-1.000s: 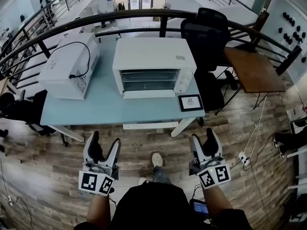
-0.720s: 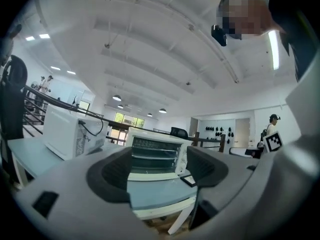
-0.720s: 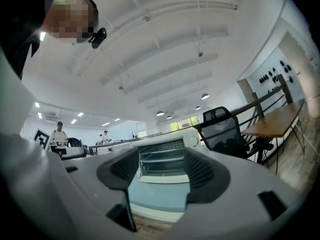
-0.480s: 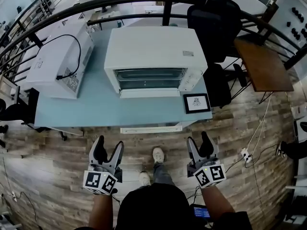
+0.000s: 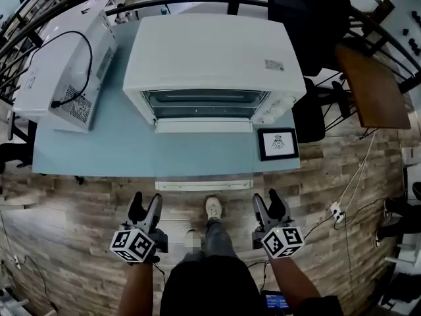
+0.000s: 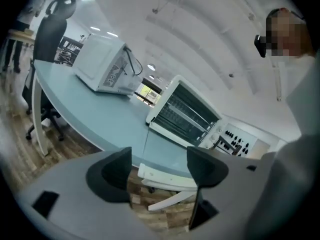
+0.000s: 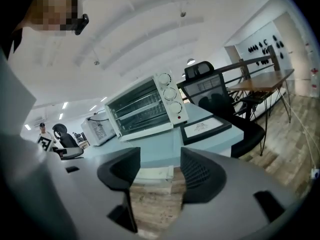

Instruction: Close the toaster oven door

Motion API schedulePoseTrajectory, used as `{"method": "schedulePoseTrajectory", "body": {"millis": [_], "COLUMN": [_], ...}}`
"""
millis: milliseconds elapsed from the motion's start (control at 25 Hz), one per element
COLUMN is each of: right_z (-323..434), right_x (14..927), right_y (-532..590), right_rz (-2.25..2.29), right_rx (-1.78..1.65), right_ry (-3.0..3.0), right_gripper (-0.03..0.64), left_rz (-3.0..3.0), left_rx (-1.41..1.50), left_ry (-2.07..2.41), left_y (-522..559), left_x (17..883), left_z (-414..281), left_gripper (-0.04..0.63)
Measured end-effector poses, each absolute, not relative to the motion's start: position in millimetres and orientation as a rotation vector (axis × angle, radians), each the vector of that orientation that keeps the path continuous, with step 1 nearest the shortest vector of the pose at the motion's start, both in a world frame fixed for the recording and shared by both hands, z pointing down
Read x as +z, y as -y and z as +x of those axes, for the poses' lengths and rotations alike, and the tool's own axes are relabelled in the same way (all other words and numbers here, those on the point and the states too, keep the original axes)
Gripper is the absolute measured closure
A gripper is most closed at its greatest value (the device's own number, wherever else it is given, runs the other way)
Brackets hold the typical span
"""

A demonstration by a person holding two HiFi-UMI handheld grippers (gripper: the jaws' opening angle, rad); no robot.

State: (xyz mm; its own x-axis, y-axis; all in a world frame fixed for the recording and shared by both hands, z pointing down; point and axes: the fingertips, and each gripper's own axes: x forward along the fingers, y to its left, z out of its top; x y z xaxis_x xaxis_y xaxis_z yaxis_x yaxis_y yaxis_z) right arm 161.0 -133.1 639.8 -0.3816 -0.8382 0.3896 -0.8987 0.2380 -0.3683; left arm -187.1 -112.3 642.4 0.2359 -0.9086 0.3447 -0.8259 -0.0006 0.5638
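The white toaster oven (image 5: 214,51) stands on the light-blue table (image 5: 99,153). Its door (image 5: 202,125) hangs open, lying flat in front of the racks (image 5: 204,104). Both grippers are held low over the wooden floor, short of the table's front edge and apart from the oven. My left gripper (image 5: 146,206) is open with nothing between its fingers; in its own view the oven (image 6: 185,114) is ahead to the right. My right gripper (image 5: 268,204) is also empty, its jaws wide but closing; its view has the oven (image 7: 145,106) ahead, slightly left.
A white box-shaped appliance with a black cable (image 5: 62,64) sits at the table's left. A black-framed card (image 5: 277,143) lies right of the oven door. A black office chair (image 5: 309,18), a wooden side table (image 5: 375,78) and a dark railing stand behind.
The head view has come closer to the table, so the oven looks larger and higher in frame. Both grippers stay low and empty in front of the person.
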Motion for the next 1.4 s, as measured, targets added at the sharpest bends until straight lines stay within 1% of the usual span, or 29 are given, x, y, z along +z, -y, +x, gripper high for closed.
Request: {"method": "schedulePoseTrajectory", "body": {"millis": [80, 200, 320, 600, 800, 840, 880, 920, 1080, 1400], "right_z": [159.9, 156.5, 151.7, 147.8, 134.0, 130.8, 128.5, 127.8, 133.4, 135.6], "right_x": [652.9, 671.2, 685.2, 709.4, 715.6, 715.8, 715.7, 715.5, 709.8, 672.7], "right_y": [137.7, 144.2, 153.4, 168.8, 166.9, 165.8, 165.1, 165.0, 165.2, 161.6], "right_rz": [1.667, 1.643, 1.634, 1.629, 1.533, 1.515, 1.505, 1.504, 1.517, 1.541], "right_rx": [0.889, 0.985, 0.996, 1.065, 1.084, 1.07, 1.058, 1.054, 1.078, 1.117], "right_ry": [2.376, 2.356, 2.327, 2.254, 2.254, 2.255, 2.255, 2.253, 2.239, 2.262], "right_gripper": [0.376, 0.376, 0.379, 0.382, 0.402, 0.407, 0.422, 0.411, 0.46, 0.46], "left_rz": [1.787, 1.659, 1.523, 1.414, 1.419, 1.436, 1.452, 1.46, 1.455, 1.483], "left_rx": [-0.167, -0.257, -0.351, -0.372, -0.351, -0.346, -0.35, -0.366, -0.388, -0.388], "left_ry": [1.566, 1.494, 1.446, 1.393, 1.404, 1.408, 1.405, 1.394, 1.369, 1.373], "left_y": [116.3, 118.0, 119.8, 129.7, 135.4, 139.4, 143.7, 147.6, 149.6, 145.3], "left_x": [658.7, 683.1, 706.5, 738.7, 736.9, 734.1, 731.4, 729.2, 719.7, 685.7], "left_z": [-185.0, -182.1, -183.8, -179.6, -172.0, -170.1, -168.0, -166.0, -162.8, -162.5], "left_gripper": [0.258, 0.257, 0.258, 0.259, 0.34, 0.362, 0.409, 0.422, 0.44, 0.44]}}
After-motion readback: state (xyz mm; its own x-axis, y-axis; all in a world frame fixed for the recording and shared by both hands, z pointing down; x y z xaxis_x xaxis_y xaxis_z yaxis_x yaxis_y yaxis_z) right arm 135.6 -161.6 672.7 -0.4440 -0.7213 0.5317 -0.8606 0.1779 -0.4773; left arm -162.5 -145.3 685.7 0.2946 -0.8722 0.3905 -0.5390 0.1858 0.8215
